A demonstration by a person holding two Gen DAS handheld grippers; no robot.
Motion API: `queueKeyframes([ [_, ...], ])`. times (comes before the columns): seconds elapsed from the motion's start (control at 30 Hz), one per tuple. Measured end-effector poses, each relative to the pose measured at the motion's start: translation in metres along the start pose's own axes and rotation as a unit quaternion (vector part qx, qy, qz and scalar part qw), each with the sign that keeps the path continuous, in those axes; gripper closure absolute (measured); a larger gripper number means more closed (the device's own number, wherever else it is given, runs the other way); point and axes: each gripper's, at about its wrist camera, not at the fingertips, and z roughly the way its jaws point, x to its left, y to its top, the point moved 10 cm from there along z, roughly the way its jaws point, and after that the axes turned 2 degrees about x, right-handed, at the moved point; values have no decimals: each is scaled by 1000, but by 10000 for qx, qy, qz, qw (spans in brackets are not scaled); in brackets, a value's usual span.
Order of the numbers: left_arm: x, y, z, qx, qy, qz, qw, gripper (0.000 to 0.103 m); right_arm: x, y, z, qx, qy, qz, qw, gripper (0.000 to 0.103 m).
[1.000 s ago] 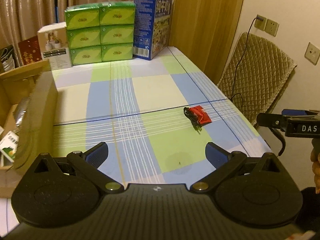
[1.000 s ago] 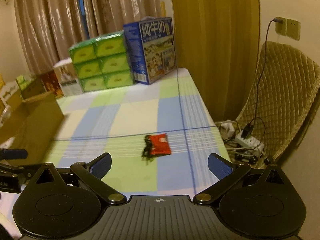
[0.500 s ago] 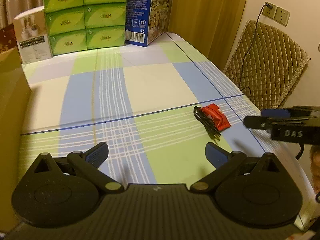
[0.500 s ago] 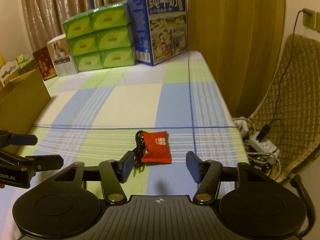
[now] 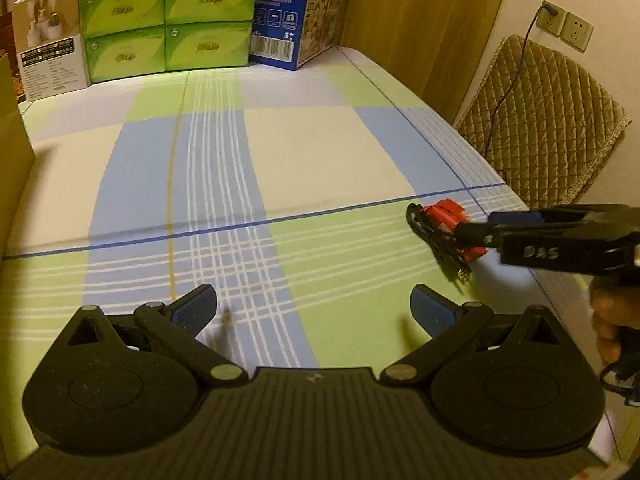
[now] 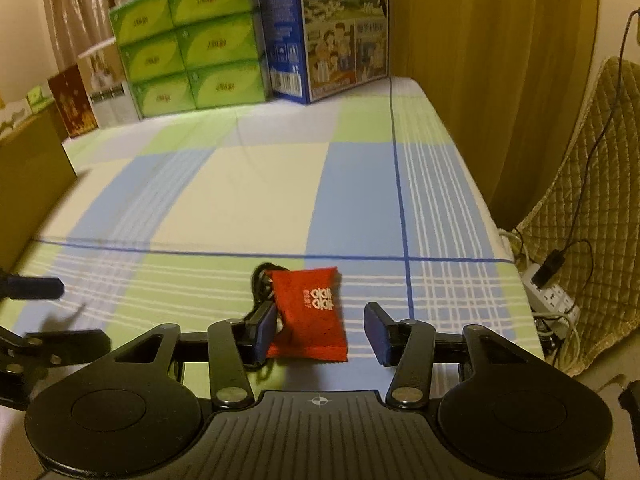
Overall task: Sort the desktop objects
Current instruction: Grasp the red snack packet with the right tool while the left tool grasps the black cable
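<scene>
The red packet (image 6: 311, 312) is lying on the checked tablecloth (image 6: 240, 184) beside a black cord (image 5: 436, 236). The right gripper (image 6: 323, 334) is being held around it, fingers apart — nothing grasped yet. The left gripper (image 5: 314, 307) is being kept wide open and empty, out of the way.

Six green boxes (image 6: 192, 44), one red pouch (image 6: 310, 312), two grippers (image 6: 320, 332).

Mid-table (image 5: 320, 152) lies open — stacked boxes (image 5: 164, 20) wall the far edge.
</scene>
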Motion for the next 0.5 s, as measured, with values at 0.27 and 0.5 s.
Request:
queueKeyframes([
  [0.27, 3, 0, 4, 80, 49, -37, 9999, 2, 3, -2, 13, 128, -24, -122, 9998, 65],
  [0.5, 5, 2, 2, 43, 93, -48, 9999, 2, 17, -6, 11, 237, 108, -219, 9994, 72],
])
